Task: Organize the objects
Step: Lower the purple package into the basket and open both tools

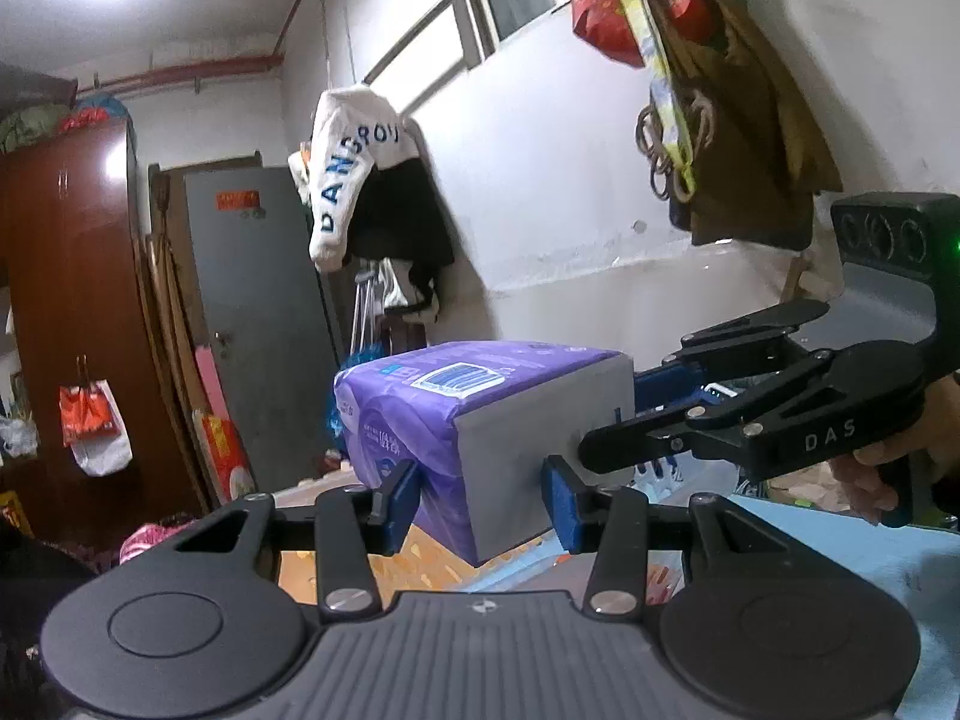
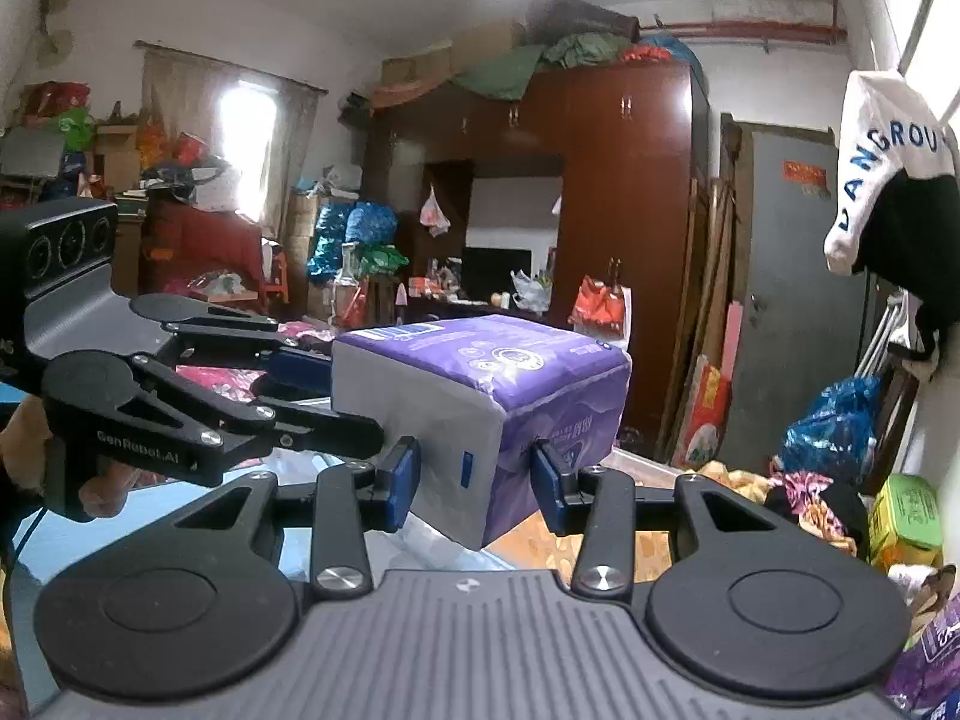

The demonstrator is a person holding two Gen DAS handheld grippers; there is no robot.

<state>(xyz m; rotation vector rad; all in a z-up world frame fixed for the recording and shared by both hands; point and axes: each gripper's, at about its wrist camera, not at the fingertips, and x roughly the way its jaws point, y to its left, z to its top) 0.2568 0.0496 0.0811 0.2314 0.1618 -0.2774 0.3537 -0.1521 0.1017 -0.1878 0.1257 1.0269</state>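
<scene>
A purple and grey tissue pack [image 1: 480,420] is held in the air between both grippers; it also shows in the right wrist view [image 2: 480,414]. My left gripper [image 1: 480,495] is shut on one corner of the pack, blue pads on either side. My right gripper [image 2: 474,474] is shut on another corner of the same pack. In the left wrist view the right gripper [image 1: 606,456] comes in from the right. In the right wrist view the left gripper [image 2: 336,384] comes in from the left.
A light blue table surface [image 1: 870,552] lies below at right. A brown wardrobe [image 2: 624,192], a grey door [image 1: 252,324], hanging clothes [image 1: 360,180] and wall bags [image 1: 720,60] surround. Clutter of bags [image 2: 840,432] sits low at right.
</scene>
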